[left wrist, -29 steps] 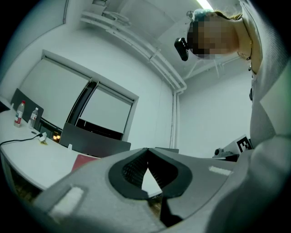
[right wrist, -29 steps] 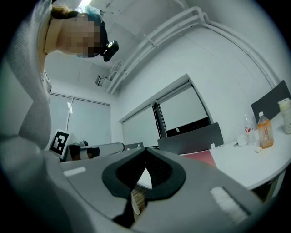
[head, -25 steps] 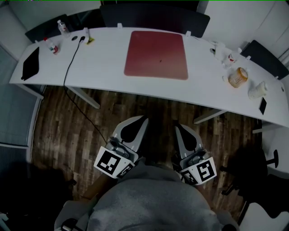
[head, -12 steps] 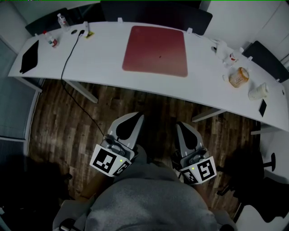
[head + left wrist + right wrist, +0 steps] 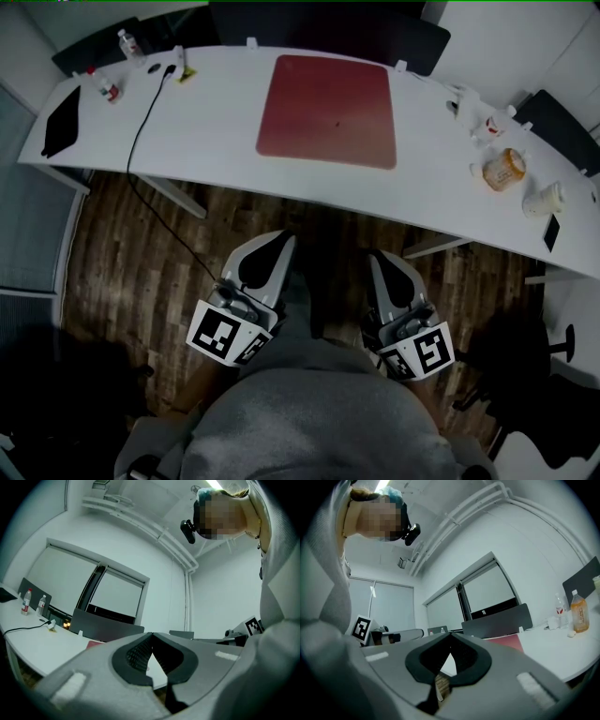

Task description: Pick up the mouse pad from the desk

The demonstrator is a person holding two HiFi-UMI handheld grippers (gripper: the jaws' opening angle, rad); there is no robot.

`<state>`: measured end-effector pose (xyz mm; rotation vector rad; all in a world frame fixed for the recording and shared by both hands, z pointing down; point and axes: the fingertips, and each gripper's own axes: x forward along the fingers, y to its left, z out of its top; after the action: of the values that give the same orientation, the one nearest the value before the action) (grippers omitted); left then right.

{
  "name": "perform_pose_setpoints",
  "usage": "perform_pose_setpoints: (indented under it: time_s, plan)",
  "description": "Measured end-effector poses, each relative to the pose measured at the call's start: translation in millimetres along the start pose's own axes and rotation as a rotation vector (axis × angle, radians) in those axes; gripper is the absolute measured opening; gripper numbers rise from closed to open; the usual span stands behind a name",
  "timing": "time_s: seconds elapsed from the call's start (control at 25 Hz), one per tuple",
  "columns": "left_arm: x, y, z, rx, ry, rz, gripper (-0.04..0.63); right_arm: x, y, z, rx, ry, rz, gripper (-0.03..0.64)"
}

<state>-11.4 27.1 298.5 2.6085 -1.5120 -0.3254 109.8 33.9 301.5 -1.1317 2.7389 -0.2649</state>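
Note:
A dark red mouse pad (image 5: 328, 111) lies flat in the middle of the long white desk (image 5: 216, 141). A sliver of the mouse pad (image 5: 95, 643) shows past the jaws in the left gripper view, and a larger strip of the mouse pad (image 5: 504, 642) in the right gripper view. My left gripper (image 5: 279, 238) and right gripper (image 5: 377, 255) are held side by side over the wooden floor, well short of the desk's near edge, both pointing toward it. Both are shut with nothing between the jaws.
A black cable (image 5: 141, 131) runs across the desk's left part and hangs to the floor. A black tablet (image 5: 60, 122) and small bottles (image 5: 128, 43) sit at the left end. An orange jar (image 5: 502, 170), a white cup (image 5: 541, 199) and other small items sit at the right. Dark chairs (image 5: 328, 28) stand behind the desk.
The view has shifted a little toward the desk, and both grippers have edged forward with it. Their jaws have stayed shut.

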Motion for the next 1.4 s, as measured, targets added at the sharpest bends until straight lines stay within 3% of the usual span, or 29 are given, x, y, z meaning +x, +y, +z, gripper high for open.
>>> perform_pose_setpoints:
  time_s: [0.64, 0.92, 1.12, 1.4]
  plan:
    - [126.8, 90.7, 10.8, 0.005, -0.008, -0.083, -0.002, 94.5, -99.5, 16.9, -0.024, -0.02, -0.107, 0.002]
    - [153.5, 116.2, 9.7, 0.083, 0.018, -0.122, -0.002, 132.7, -121.5, 23.9, -0.026, -0.033, -0.097, 0.002]
    - [169.8, 145.3, 10.8, 0.043, 0.021, -0.118, -0.002, 159.0, -142.1, 23.5, -0.014, -0.033, -0.114, 0.002]
    - [187.3, 179.2, 8.7, 0.061, 0.05, -0.136, -0.002, 193.3, -161.6, 26.6, -0.024, -0.051, -0.117, 0.002]
